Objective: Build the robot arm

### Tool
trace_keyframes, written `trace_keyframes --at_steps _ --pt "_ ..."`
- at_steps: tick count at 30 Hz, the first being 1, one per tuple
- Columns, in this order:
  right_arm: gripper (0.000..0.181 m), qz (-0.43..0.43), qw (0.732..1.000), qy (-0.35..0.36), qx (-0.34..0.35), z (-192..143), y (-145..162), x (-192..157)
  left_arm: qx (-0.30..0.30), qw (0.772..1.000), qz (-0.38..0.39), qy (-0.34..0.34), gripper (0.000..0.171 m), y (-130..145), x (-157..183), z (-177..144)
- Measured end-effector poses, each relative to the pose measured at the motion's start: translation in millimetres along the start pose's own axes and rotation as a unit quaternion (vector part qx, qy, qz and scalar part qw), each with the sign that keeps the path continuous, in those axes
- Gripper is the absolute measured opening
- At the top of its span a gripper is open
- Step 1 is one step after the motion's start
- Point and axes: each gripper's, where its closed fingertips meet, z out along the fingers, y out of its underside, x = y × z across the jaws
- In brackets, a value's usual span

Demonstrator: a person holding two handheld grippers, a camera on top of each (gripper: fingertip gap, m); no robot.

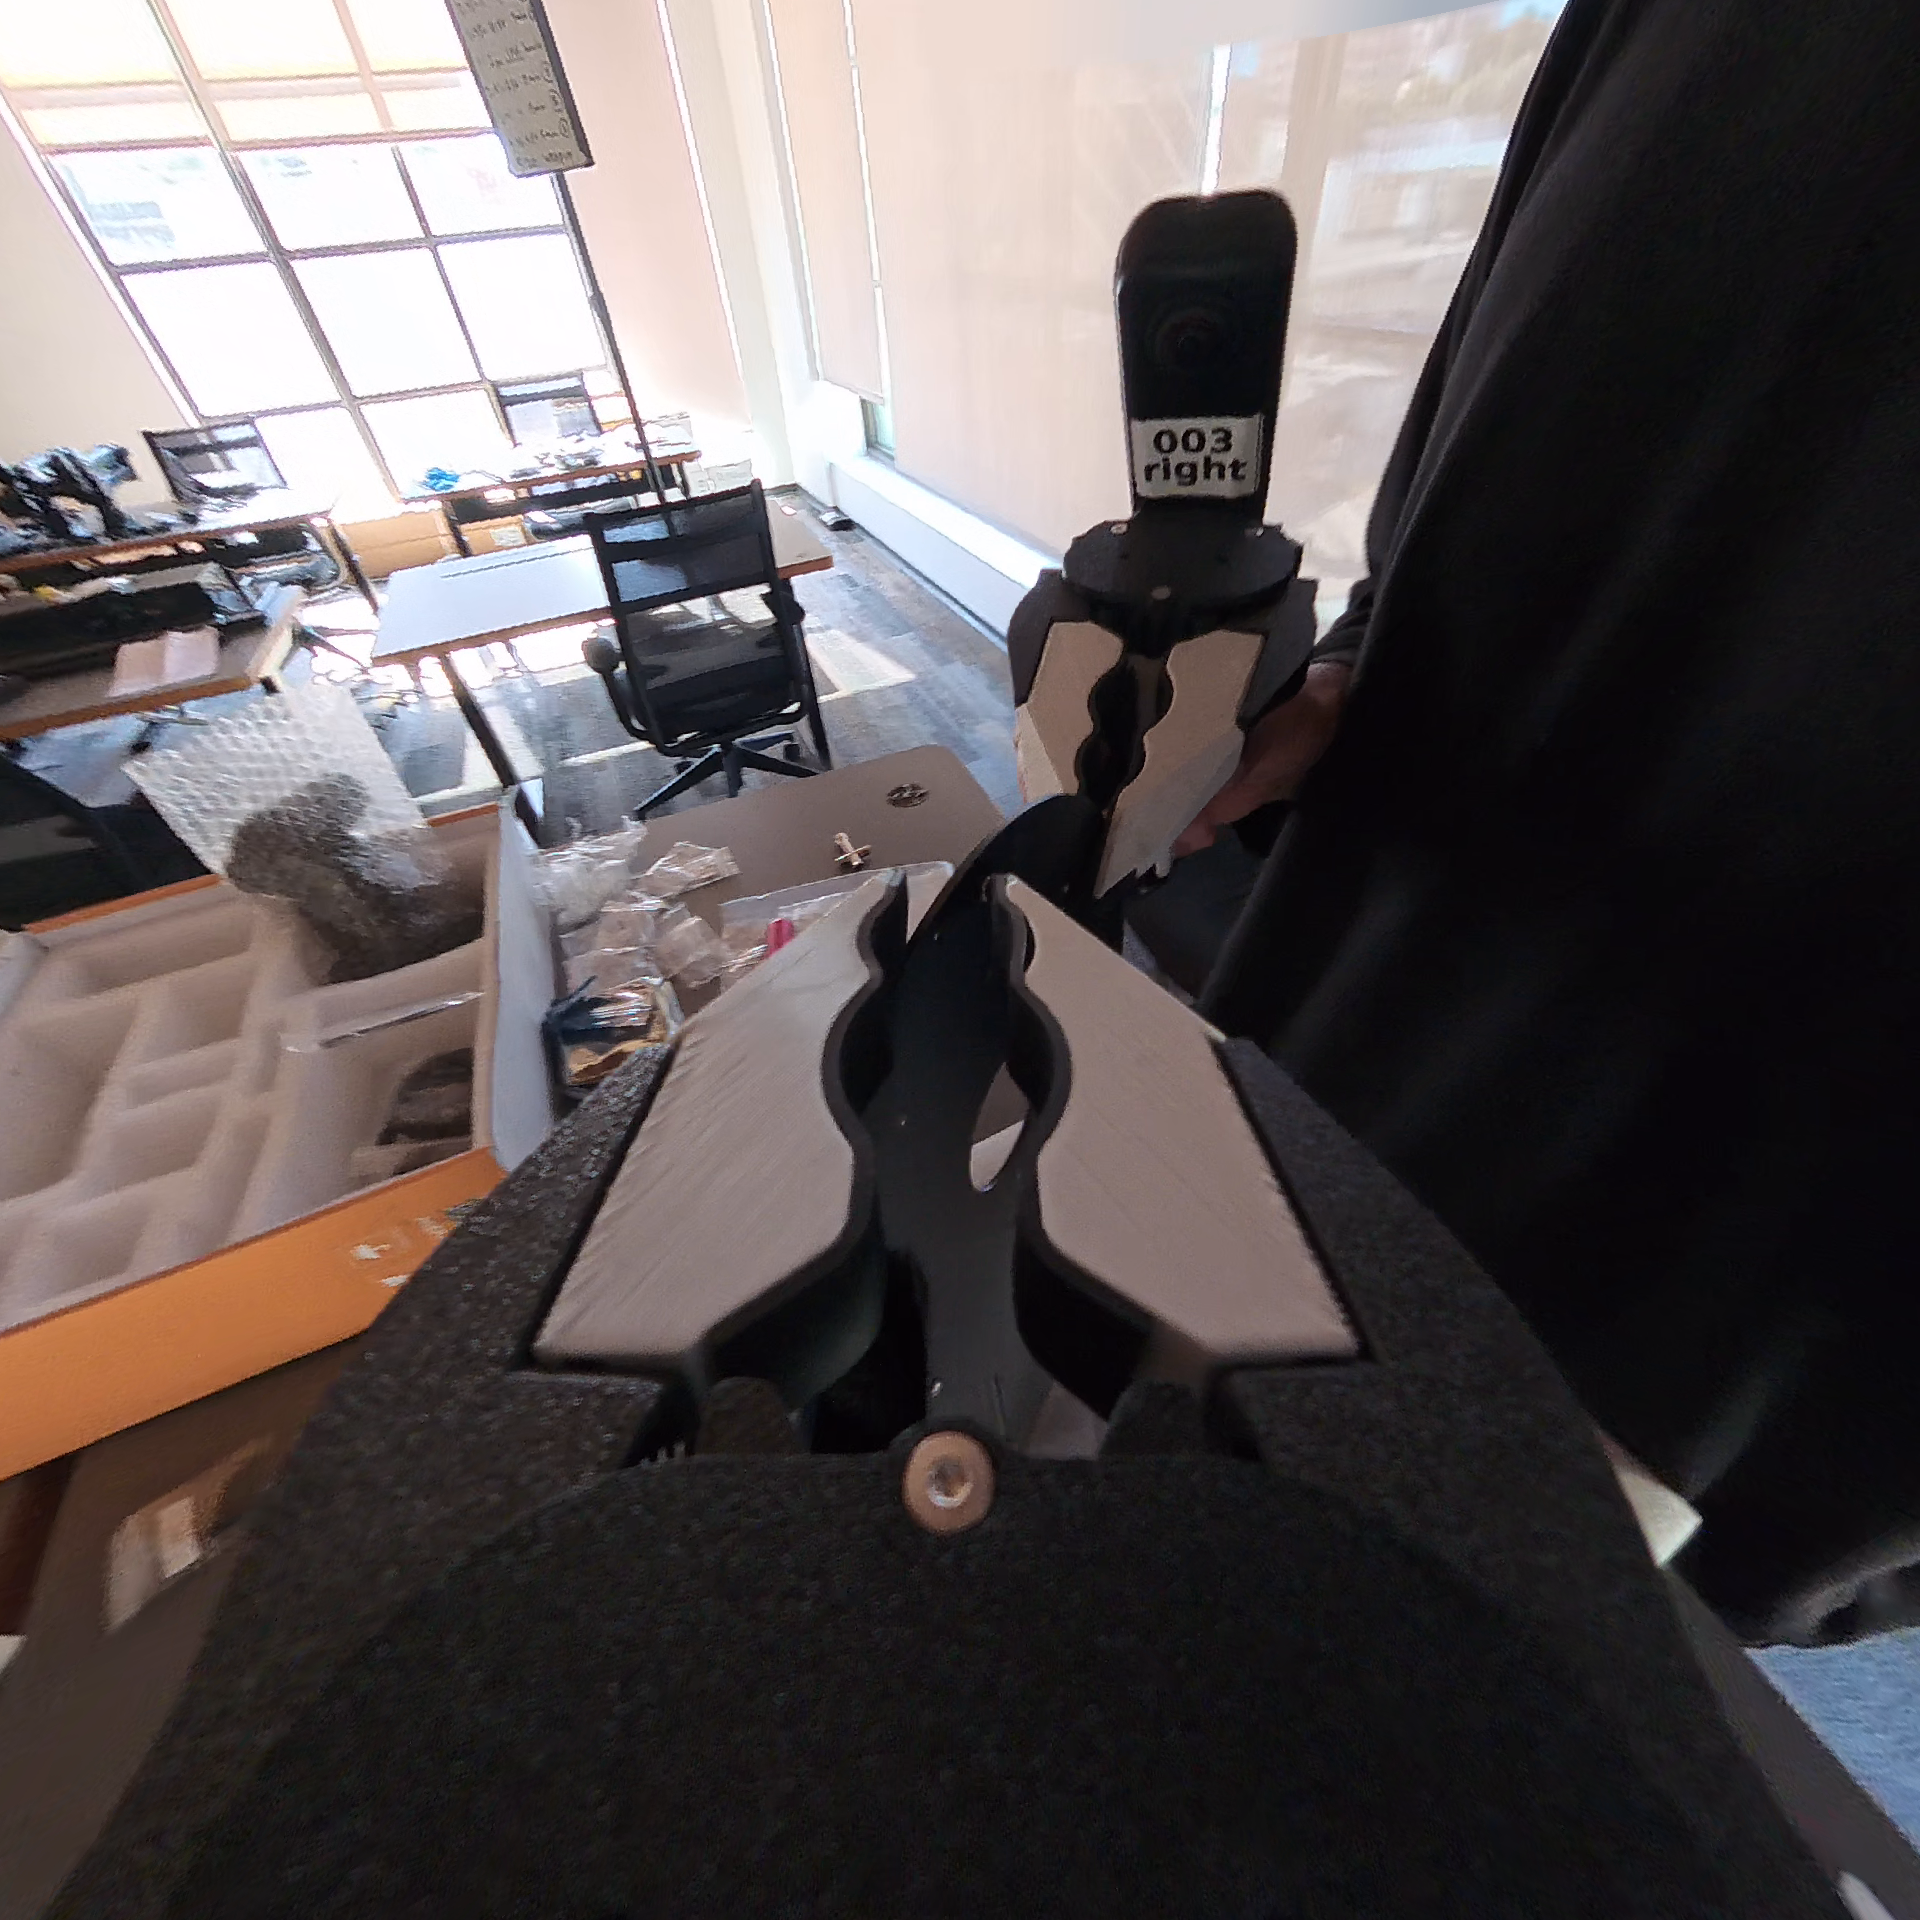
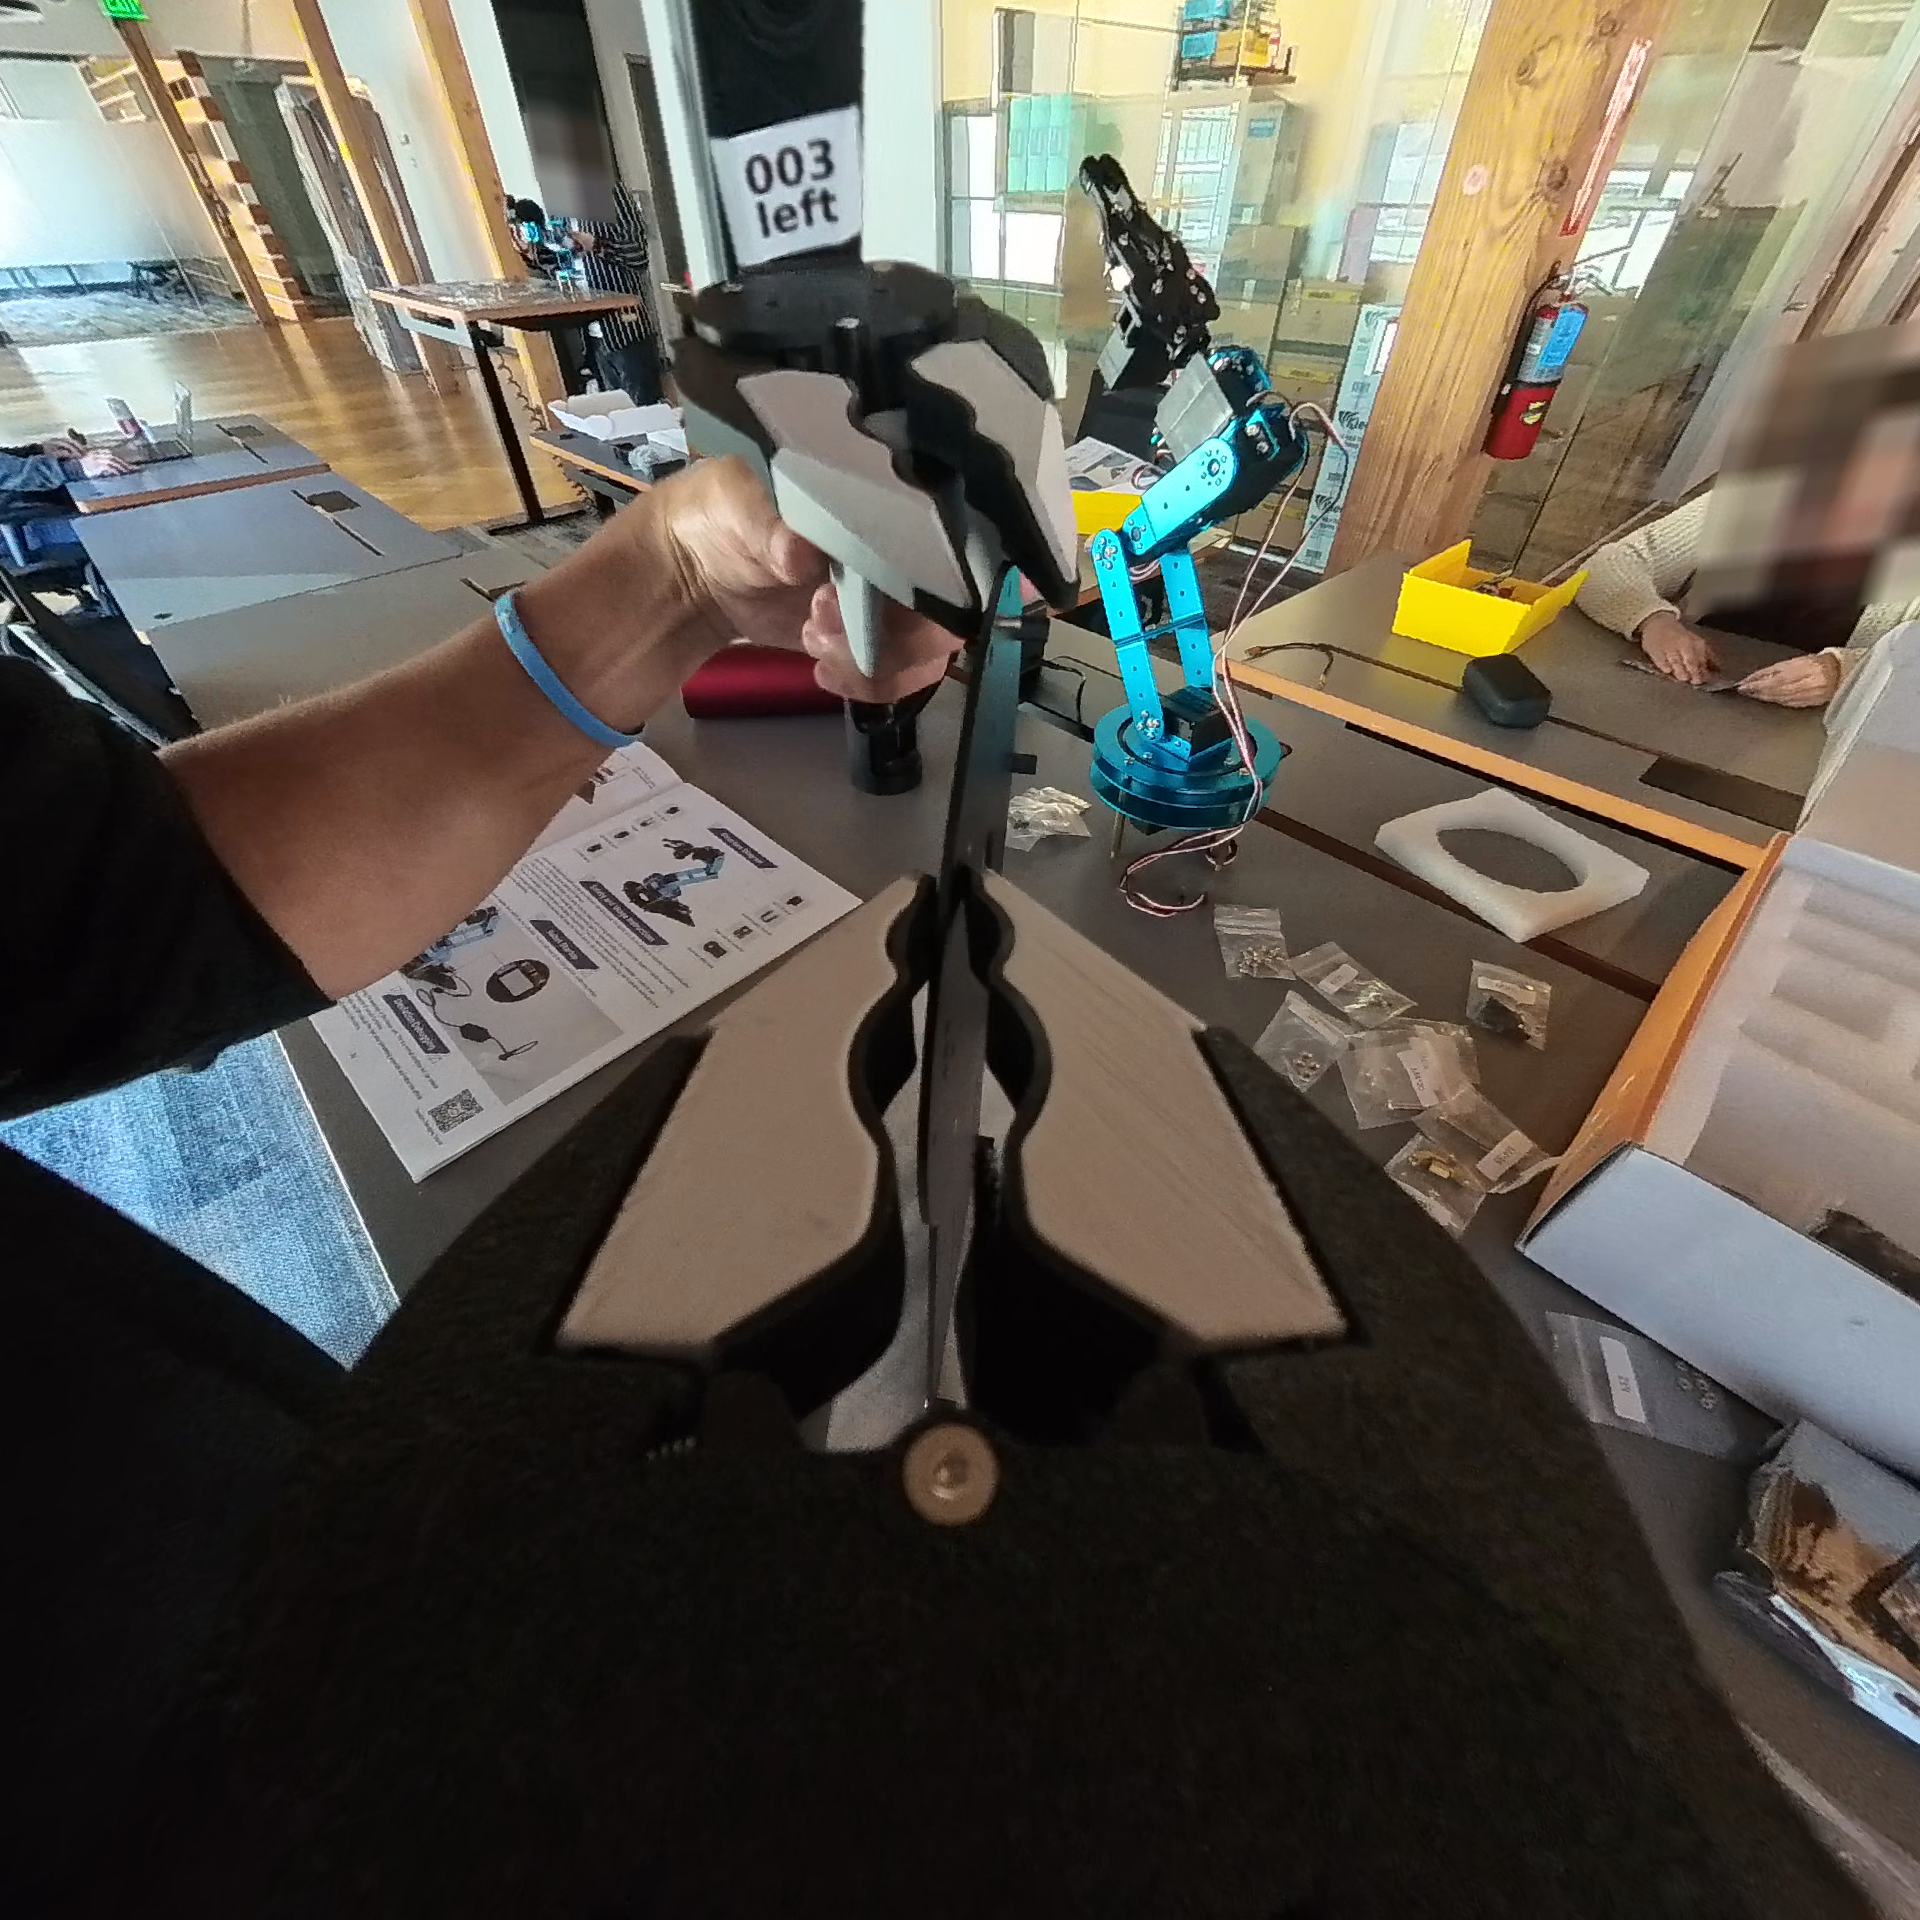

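**Gripping one black plate from both ends**

Clamping down on a thin black plate, the right gripper is holding it edge-on, its grey fingers pressed nearly together around the plate's lower end. The left gripper is doing the same from the opposite side, its jaws closed to a narrow gap on the same black plate, which is twisting slightly between the pads. In the right wrist view the plate is running upward from the near jaws to the left gripper, which a bare hand with a blue wristband is holding above the grey table.

Lying on that table just beyond the grippers is an open instruction booklet, and to the right of it small clear bags of hardware are sitting scattered. A blue robot arm is standing farther back on its round base, with a white foam ring lying to its right. An orange-sided box with white foam compartments is resting at the table's edge, a bubble-wrapped part sitting in it. Farther off, a black office chair is standing by other desks, and a yellow bin is sitting on a neighbouring table.
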Motion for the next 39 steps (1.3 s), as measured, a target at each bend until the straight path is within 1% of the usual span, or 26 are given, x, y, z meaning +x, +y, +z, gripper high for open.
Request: trace_keyframes --at_steps 1,4,9,12,16,17,18,20,21,22,23,24,25,26,27,29,31,32,36,39 --pt "0.004 -0.001 1.0 0.001 -0.001 0 0 1 -0.003 1.0 0.006 -0.003 0.016 0 -1 0" --pt "0.003 -0.008 1.0 -0.001 -0.004 -1 1 0 -0.013 1.0 0.015 -0.009 0.016 0 0 1" --pt "0.006 0.007 0.999 -0.032 -0.001 -1 2 -5 -0.008 1.0 0.021 -0.008 0.016 -1 5 0" --pt "0.015 0.013 0.999 -0.049 -0.001 -3 3 -6 -0.001 1.0 0.017 -0.007 0.015 -1 7 -1" --pt "0.022 0.035 0.993 -0.109 0.031 -23 -5 -10 0.004 1.0 0.012 -0.005 0.015 -1 9 -3" --pt "0.022 0.041 0.991 -0.118 0.038 -32 -5 -5 0.004 1.0 0.011 -0.004 0.018 -1 9 -3" --pt "0.022 0.039 0.992 -0.118 0.031 -42 1 6 0.004 1.0 0.01 -0.004 0.016 -1 10 -3" --pt "0.021 0.035 0.997 -0.071 -0.011 -65 28 51 0.002 1.0 0.009 -0.004 0.018 -1 11 -4" --pt "0.022 0.035 0.997 -0.042 -0.053 -79 52 80 0.002 1.0 0.009 -0.003 0.015 -1 12 -4" --pt "0.021 0.034 0.994 -0.001 -0.108 -95 84 112 0.003 1.0 0.01 -0.004 0.015 -1 13 -4" --pt "0.02 0.035 0.985 0.024 -0.17 -113 121 138 0.003 1.0 0.01 -0.005 0.017 -1 13 -4" --pt "0.018 0.045 0.974 0.027 -0.22 -129 154 152 0.004 1.0 0.011 -0.006 0.017 -1 13 -5" --pt "0.017 0.054 0.964 0.034 -0.257 -141 182 163 0.006 1.0 0.01 -0.006 0.015 -1 14 -5" --pt "0.021 0.061 0.955 0.026 -0.288 -149 207 164 0.007 1.0 0.01 -0.005 0.018 -1 14 -5" --pt "0.021 0.071 0.947 0.005 -0.312 -153 226 159 0.008 1.0 0.009 -0.006 0.016 -1 14 -5" --pt "0.022 0.074 0.934 0.002 -0.349 -154 256 157 0.007 1.0 0.008 -0.006 0.016 -1 14 -5" --pt "0.022 0.059 0.92 0.014 -0.387 -156 277 161 0.004 1.0 0.007 -0.005 0.016 0 14 -6" --pt "0.022 0.051 0.918 0.017 -0.392 -156 280 162 0.002 1.0 0.005 -0.006 0.016 0 14 -5" --pt "0.019 0.07 0.922 0.013 -0.381 -158 279 164 -0.003 1.0 0.004 -0.008 0.016 0 13 -4" --pt "0.019 0.056 0.926 0.007 -0.374 -152 279 162 -0.004 1.0 0.002 -0.01 0.016 0 13 -4"
